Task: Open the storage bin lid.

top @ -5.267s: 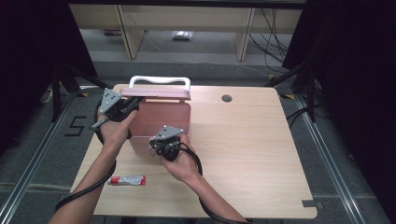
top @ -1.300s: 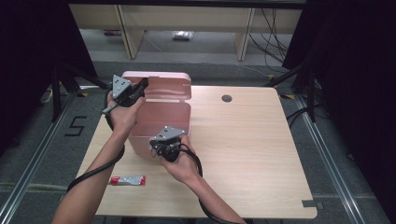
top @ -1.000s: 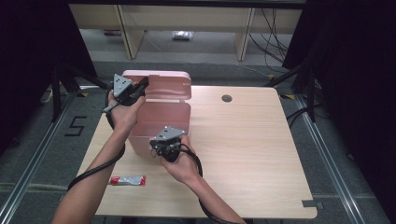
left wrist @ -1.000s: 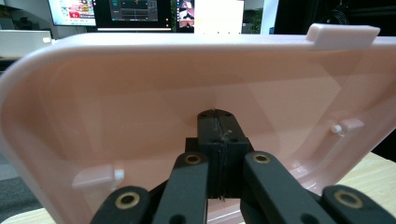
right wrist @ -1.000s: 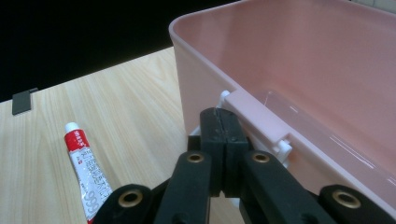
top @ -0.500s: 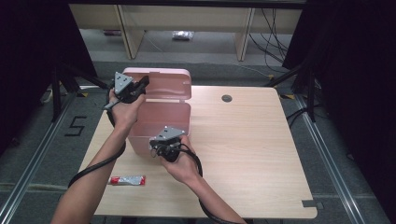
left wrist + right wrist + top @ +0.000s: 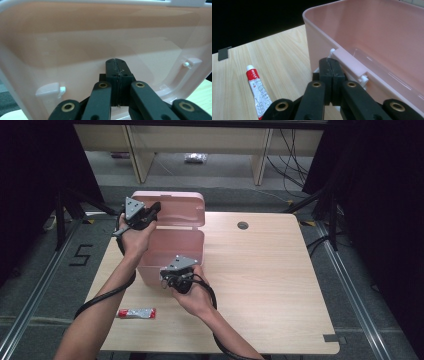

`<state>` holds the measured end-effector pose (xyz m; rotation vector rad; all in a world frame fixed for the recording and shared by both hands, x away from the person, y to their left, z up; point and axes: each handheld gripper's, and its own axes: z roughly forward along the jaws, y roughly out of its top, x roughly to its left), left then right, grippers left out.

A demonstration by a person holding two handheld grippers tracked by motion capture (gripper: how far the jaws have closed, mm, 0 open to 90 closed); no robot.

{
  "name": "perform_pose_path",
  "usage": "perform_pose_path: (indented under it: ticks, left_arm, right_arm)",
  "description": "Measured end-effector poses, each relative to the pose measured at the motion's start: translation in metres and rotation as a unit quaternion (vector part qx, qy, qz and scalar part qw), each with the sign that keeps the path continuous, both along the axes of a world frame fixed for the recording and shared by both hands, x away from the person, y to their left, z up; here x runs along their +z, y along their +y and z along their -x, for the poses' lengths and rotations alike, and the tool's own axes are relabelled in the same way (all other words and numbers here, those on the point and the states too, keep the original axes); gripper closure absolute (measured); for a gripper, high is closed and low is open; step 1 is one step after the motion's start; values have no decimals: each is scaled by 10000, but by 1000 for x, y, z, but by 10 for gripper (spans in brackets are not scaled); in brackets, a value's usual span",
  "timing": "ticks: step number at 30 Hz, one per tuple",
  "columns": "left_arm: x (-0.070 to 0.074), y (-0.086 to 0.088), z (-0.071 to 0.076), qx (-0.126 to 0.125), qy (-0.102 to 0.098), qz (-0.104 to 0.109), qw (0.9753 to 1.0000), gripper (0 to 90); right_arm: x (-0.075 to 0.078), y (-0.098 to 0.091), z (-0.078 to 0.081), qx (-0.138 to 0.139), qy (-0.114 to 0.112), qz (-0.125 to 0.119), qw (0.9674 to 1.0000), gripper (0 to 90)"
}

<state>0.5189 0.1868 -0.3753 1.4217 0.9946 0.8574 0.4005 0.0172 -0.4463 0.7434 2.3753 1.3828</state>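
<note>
A pink plastic box (image 7: 170, 251) stands on the wooden table with its lid (image 7: 179, 210) swung up and back. My left gripper (image 7: 154, 208) is shut with nothing between its jaws. Its tips (image 7: 116, 61) rest against the inner face of the raised lid (image 7: 100, 37). My right gripper (image 7: 166, 274) is shut too, with nothing held. It sits low at the box's near wall, and its tips (image 7: 331, 61) sit just under the front latch tab (image 7: 352, 63) of the box (image 7: 372, 32). The inside of the box looks bare.
A red and white tube (image 7: 136, 313) lies on the table near the front left edge, left of my right gripper (image 7: 258, 93). A round cable hole (image 7: 243, 225) is in the tabletop at the back. Shelving legs and cables stand beyond the table.
Five seconds ago the lid lay flat on the box; it now stands upright with my left gripper raised against it. Over the last second almost nothing has moved.
</note>
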Motion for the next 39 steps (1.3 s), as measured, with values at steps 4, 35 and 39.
perform_pose_path:
  ticks: [4, 35, 39]
  left_arm:
    - [0, -1, -2, 16, 21, -8, 10000, 891]
    - [-10, 0, -17, 131, 259, -58, 9996, 891]
    - [-12, 2, -20, 151, 306, -78, 9994, 892]
  right_arm:
    - [0, 0, 0, -13, 11, 2, 10000, 900]
    - [1, -1, 0, 36, -45, 94, 9999, 900]
    - [0, 0, 0, 12, -18, 4, 10000, 900]
